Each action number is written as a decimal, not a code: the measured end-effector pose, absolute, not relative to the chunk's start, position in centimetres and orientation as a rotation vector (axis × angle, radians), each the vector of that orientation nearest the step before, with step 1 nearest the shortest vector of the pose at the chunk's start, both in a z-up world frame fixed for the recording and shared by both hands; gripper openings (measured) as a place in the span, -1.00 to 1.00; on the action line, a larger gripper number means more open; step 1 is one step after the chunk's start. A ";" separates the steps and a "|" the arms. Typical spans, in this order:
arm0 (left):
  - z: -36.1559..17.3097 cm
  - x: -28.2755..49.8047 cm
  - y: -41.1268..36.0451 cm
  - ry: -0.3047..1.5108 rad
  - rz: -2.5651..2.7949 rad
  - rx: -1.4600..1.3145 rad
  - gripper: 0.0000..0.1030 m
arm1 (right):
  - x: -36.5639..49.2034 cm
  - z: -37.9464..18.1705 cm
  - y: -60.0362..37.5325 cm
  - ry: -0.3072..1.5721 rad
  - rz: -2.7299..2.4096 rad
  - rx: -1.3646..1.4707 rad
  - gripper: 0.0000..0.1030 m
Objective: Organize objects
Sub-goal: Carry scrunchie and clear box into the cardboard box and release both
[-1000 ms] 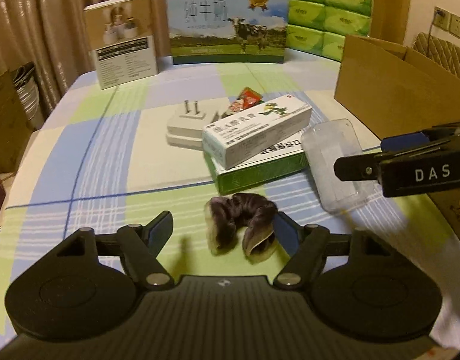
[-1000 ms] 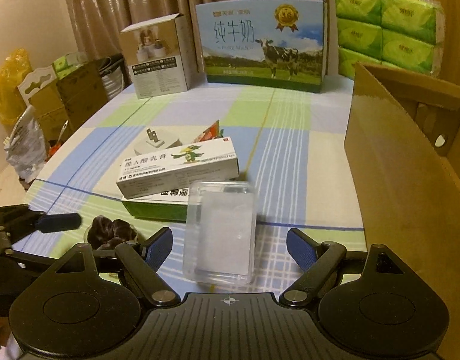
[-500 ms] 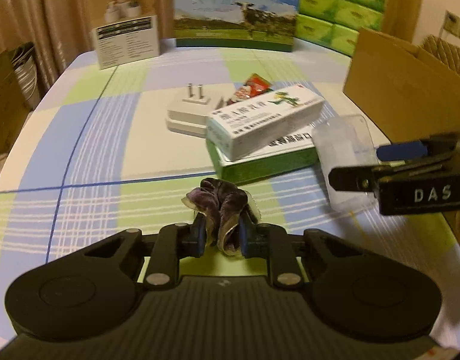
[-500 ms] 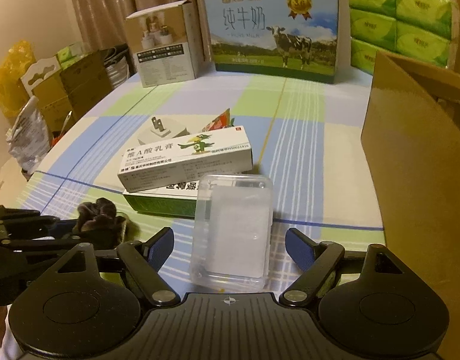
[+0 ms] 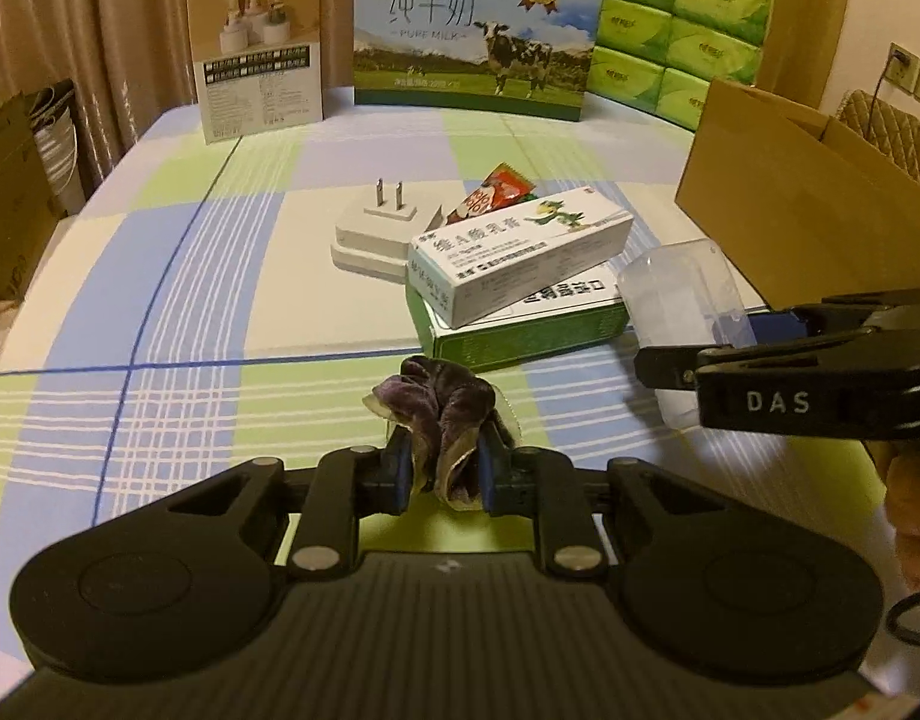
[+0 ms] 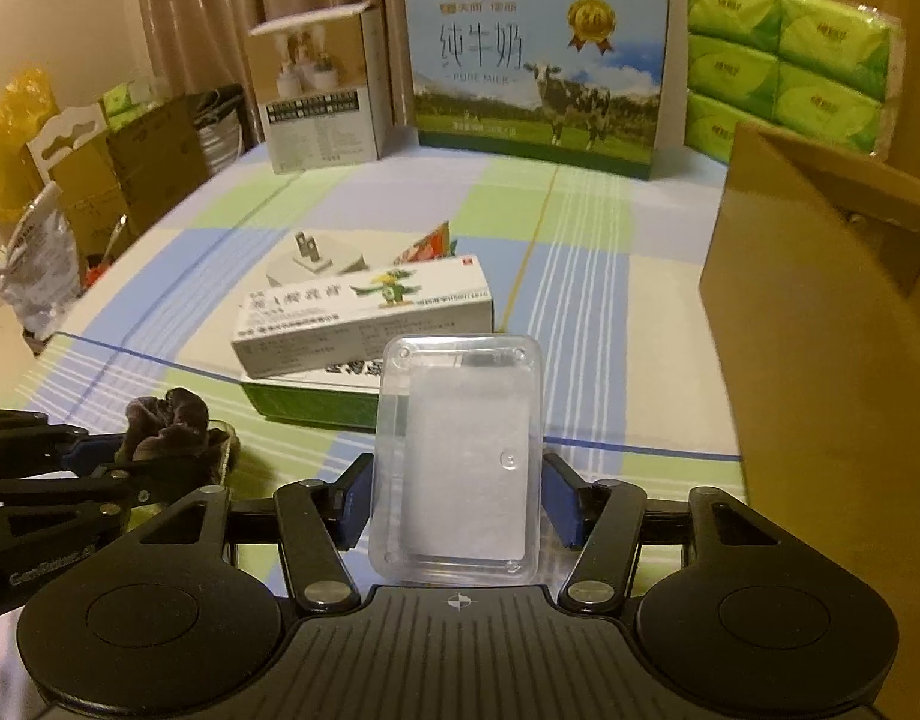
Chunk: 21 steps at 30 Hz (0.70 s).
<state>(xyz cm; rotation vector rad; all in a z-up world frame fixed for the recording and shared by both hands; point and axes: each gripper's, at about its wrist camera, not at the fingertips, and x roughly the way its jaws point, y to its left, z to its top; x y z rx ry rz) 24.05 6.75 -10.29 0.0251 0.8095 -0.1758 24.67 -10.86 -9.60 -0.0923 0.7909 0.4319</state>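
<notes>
Left tongs (image 5: 440, 474) clenched on scrunchie (image 5: 444, 414) | right tongs (image 6: 456, 501) closing around clear case (image 6: 460, 462), pad contact unclear | cardboard box (image 6: 820, 324) close right; table (image 5: 159, 300) open left.

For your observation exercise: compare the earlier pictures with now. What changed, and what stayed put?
The left tool shut on the purple scrunchie. The right tool is closing around the clear plastic case, its pads nearly at the sides. The stacked medicine boxes and white plug stayed.

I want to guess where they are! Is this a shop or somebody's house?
Most likely somebody's home. A checked tablecloth covers the table, brown curtains hang behind it, and everyday supplies stand along the back: a milk gift box and a stack of green tissue packs.
</notes>
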 end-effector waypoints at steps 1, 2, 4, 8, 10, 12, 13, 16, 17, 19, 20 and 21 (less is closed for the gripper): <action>-10.0 23.8 6.7 0.807 -0.177 0.025 -0.67 | 24.2 -9.1 -11.1 0.787 0.434 -0.085 0.07; -9.6 23.6 6.6 0.805 -0.176 0.024 -0.68 | 23.6 -8.5 -11.4 0.782 0.437 -0.076 0.07; -8.6 23.1 6.2 0.794 -0.179 0.023 -0.68 | 22.2 -7.2 -12.0 0.770 0.442 -0.064 0.07; -6.3 20.9 5.2 0.767 -0.192 0.009 -0.67 | 19.2 -4.8 -13.5 0.752 0.437 -0.032 0.07; -5.1 19.5 4.5 0.754 -0.196 0.004 -0.67 | 17.6 -3.5 -14.4 0.742 0.433 -0.013 0.07; -4.0 18.0 3.7 0.746 -0.200 -0.007 -0.67 | 16.1 -2.3 -15.4 0.733 0.428 0.008 0.07; -3.4 17.3 3.3 0.742 -0.200 -0.011 -0.67 | 15.4 -1.7 -15.8 0.727 0.427 0.016 0.07; -1.9 15.1 2.0 0.727 -0.210 -0.012 -0.67 | 13.5 -0.1 -17.2 0.706 0.421 0.021 0.07; -1.4 14.5 1.5 0.723 -0.214 -0.011 -0.67 | 12.9 0.4 -17.6 0.699 0.417 0.024 0.07; -0.4 13.1 0.6 0.709 -0.224 -0.007 -0.67 | 11.9 1.3 -18.6 0.688 0.406 0.037 0.07; 0.0 12.5 0.2 0.704 -0.228 -0.008 -0.67 | 11.4 1.7 -19.1 0.682 0.400 0.042 0.07; 0.3 11.9 -0.1 0.701 -0.230 -0.012 -0.67 | 10.9 2.1 -19.6 0.676 0.392 0.043 0.07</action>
